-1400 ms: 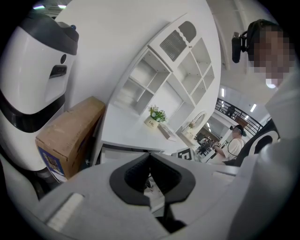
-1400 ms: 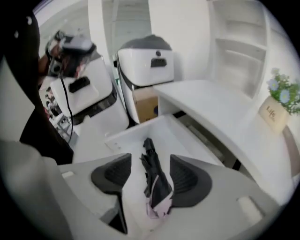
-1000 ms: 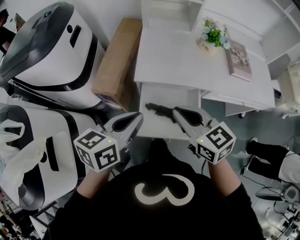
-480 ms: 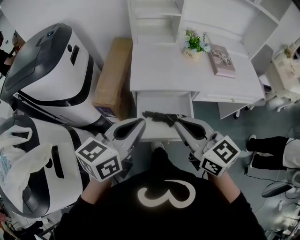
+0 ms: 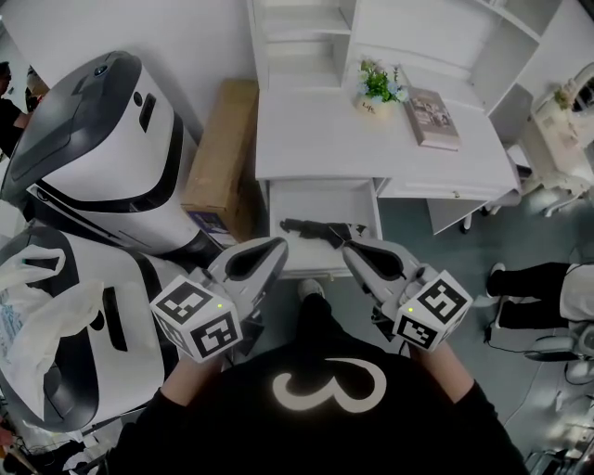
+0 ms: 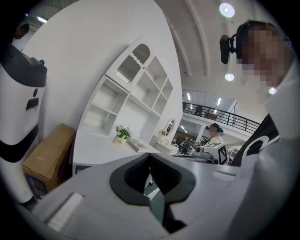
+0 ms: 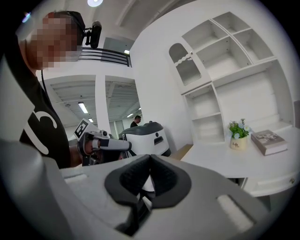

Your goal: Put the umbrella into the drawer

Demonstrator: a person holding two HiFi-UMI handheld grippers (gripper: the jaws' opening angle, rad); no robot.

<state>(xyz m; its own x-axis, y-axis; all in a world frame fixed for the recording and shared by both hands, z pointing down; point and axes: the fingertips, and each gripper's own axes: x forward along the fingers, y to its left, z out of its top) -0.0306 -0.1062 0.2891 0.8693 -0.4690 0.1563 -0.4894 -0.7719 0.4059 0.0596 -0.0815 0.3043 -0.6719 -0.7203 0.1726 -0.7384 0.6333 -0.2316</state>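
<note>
1. While both hands sit low in front of the person's chest, the left tool (image 5: 271, 249) and right tool (image 5: 354, 251) point fwd and slightly down toward the open drawer (image 5: 320, 197). Their tips are angled in toward each other but stay apart.
2. Left tool: jaws fully together, tips meeting, nothing btwn them.
3. Right tool: same, clamped tight, holding nothing.
4. Each tool has a smooth grey plastic shell that narrows to a blunt tip, w/ black ribbed pads inside. A cube w/ black-and-white square markers sits at the back end, by the wrist.
5. Umbrella (image 5: 314, 227): black, folded, slim rod shape. It lies flat across the front part of the drawer, approx parallel to the front edge. Its right end is near the right tool's tip in the head view. Neither tool has hold of it.
6. Drawer: white, shallow, rectangular, pulled out from under the counter (image 5: 306, 139), which has a smooth white top.
7. On the counter are a small potted plant (image 5: 376, 85) w/ green leaves and pale flowers, and a flat book (image 5: 432, 118) just beside it. White open shelves (image 5: 297, 28) stand behind.
8. Left of the counter: a long brown cardboard box (image 5: 223, 153), two big glossy white-and-dark-grey machines (image 5: 93, 130), and a crinkly white plastic bag (image 5: 42, 320).
</note>
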